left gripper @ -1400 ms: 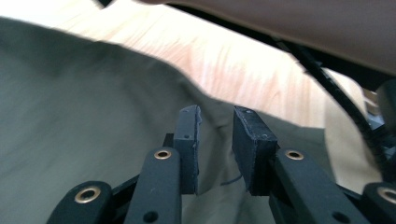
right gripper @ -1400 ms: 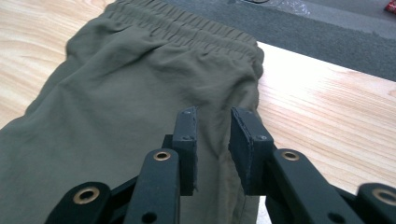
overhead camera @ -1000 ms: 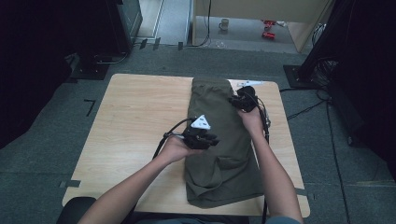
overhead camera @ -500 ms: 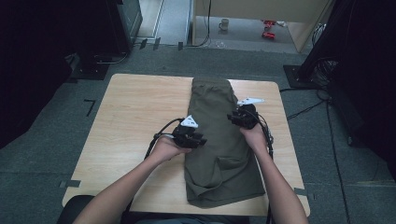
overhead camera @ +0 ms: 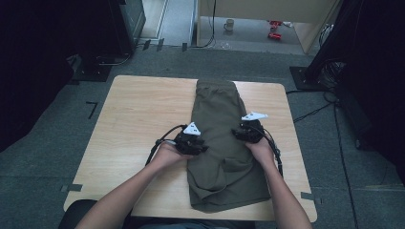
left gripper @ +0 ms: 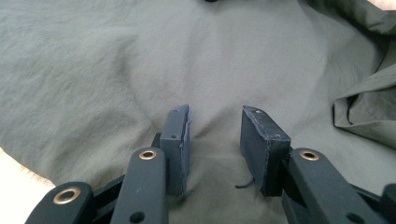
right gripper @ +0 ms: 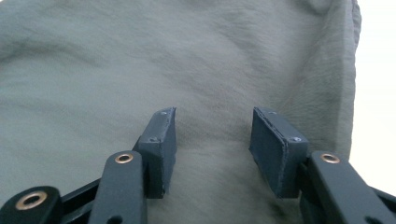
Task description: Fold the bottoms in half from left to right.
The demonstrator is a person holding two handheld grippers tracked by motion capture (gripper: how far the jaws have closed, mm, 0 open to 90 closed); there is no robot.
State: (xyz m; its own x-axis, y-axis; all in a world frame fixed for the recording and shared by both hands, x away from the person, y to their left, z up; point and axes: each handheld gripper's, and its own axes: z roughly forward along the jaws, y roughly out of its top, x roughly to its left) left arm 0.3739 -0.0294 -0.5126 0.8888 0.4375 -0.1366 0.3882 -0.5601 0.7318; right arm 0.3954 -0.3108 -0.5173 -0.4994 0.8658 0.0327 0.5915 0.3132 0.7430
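An olive-green garment [overhead camera: 223, 143], folded lengthwise, lies along the right half of the wooden table [overhead camera: 138, 124]. My left gripper [overhead camera: 192, 142] rests at the garment's left edge near its middle; its own view has the open jaws [left gripper: 215, 135] just over the cloth [left gripper: 116, 70] with nothing between the pads. My right gripper [overhead camera: 248, 131] sits at the garment's right edge, a little farther away. In its view the jaws [right gripper: 212, 140] stand open above the fabric [right gripper: 140, 56], and the garment's hem runs down the right side.
Bare tabletop lies to the left of the garment. A narrow strip of table [overhead camera: 286, 143] remains on its right. Cables [overhead camera: 162, 143] trail from the grippers. Dark equipment stands on the floor beyond the table's far corners.
Both grippers have pulled back toward the person along the garment. The right gripper came from the far end to mid-length; the left shifted to the garment's left edge.
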